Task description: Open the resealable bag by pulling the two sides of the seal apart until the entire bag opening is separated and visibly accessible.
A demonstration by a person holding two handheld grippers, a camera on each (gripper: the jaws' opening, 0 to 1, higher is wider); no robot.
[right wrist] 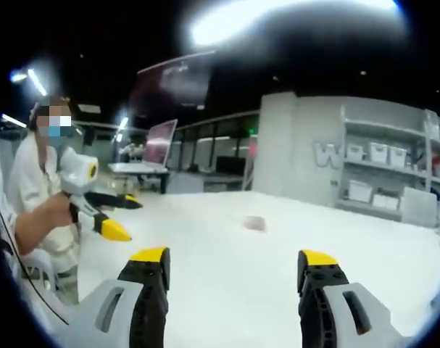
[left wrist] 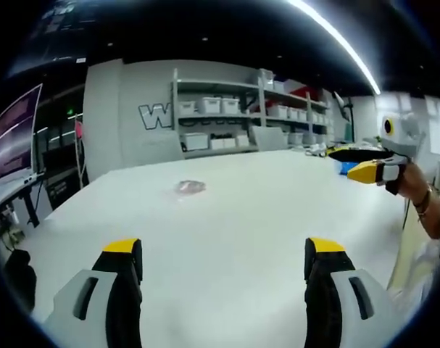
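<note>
The resealable bag [left wrist: 190, 187] lies flat on the white table [left wrist: 227, 232], well ahead of your two grippers and touched by neither; it is small and see-through with a faint pinkish tint, and in the right gripper view the bag [right wrist: 254, 223] is a blurred pale patch, too small for you to tell whether its seal is pressed together or parted. Your left gripper [left wrist: 223, 259] hangs above the near part of the table with its yellow-tipped black jaws spread wide and nothing between them. Your right gripper [right wrist: 234, 270] is likewise spread wide and holds nothing. In the left gripper view your right gripper [left wrist: 364, 164] comes in from the right, held in your hand [left wrist: 402, 176], which wears a wristband; in the right gripper view your left gripper [right wrist: 120, 217] comes in from the left, gripped by your hand [right wrist: 60, 206], and your white sleeve and top show behind it. The table is wide, plain and matte white. Beyond it stands a grey wall with a large white letter W [left wrist: 154, 115], and beside that a rack of shelves [left wrist: 234, 116] carrying white storage bins. A monitor [left wrist: 17, 134] sits on a desk to the left, and a bright strip light [left wrist: 335, 43] runs across the dark ceiling.
</note>
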